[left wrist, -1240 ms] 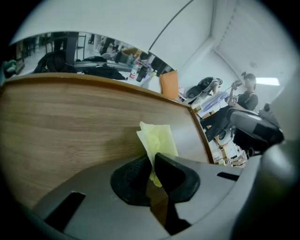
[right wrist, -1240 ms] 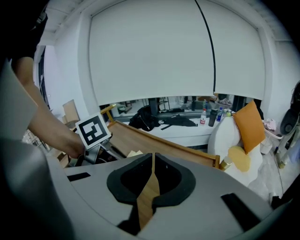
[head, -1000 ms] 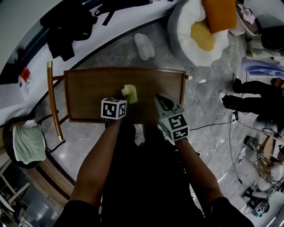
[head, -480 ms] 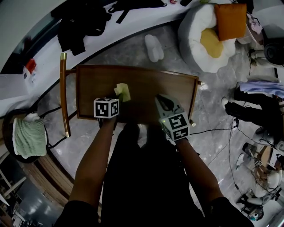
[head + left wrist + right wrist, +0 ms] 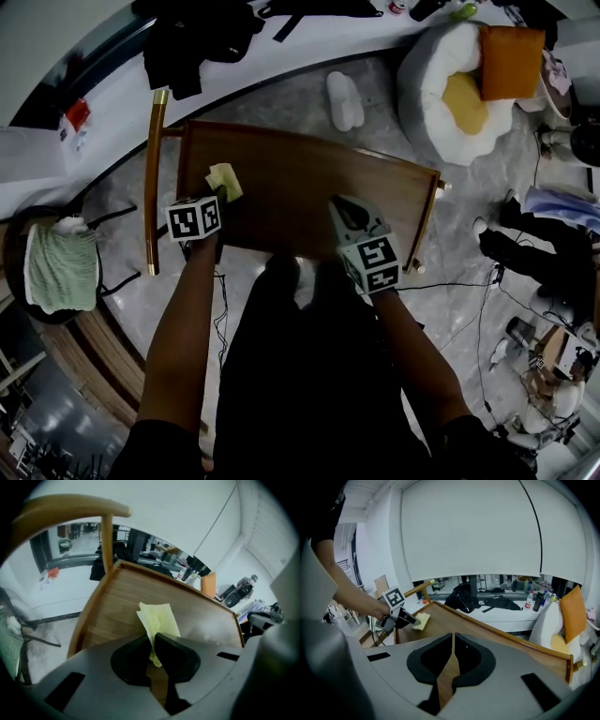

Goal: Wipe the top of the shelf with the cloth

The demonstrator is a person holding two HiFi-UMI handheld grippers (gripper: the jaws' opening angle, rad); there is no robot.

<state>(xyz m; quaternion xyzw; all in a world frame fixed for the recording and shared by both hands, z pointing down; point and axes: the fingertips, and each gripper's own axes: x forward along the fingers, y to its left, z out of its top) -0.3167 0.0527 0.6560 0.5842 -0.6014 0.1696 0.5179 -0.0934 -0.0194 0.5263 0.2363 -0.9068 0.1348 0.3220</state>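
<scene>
Left claw (image 5: pixel 218 191) is clamped shut on a small yellow cloth (image 5: pixel 225 178). The folded cloth sticks out past the jaw tips and lies over the left end of the shelf top (image 5: pixel 300 202), near the far corner. Right claw (image 5: pixel 339 208) is closed on nothing. Its own view shows the jaws meeting, with only bare wood beyond them, and it sits over the near edge of the top, right of centre.

This looks like a wiping stroke in progress at the left end, with most of the wooden surface to the right not yet covered. The next move calls for keeping the cloth pressed flat and drawing it along the grain towards the right end. It should stay inside the raised rim (image 5: pixel 427 220), and the right claw should lift clear of its path.

Whether the cloth actually bears on the wood or hangs just above it cannot be settled from any view. Only a pinched corner is in the jaws, so the free part may fold under. The person's arms and body cover the near edge of the shelf in the head view. Everything below the top is hidden.
</scene>
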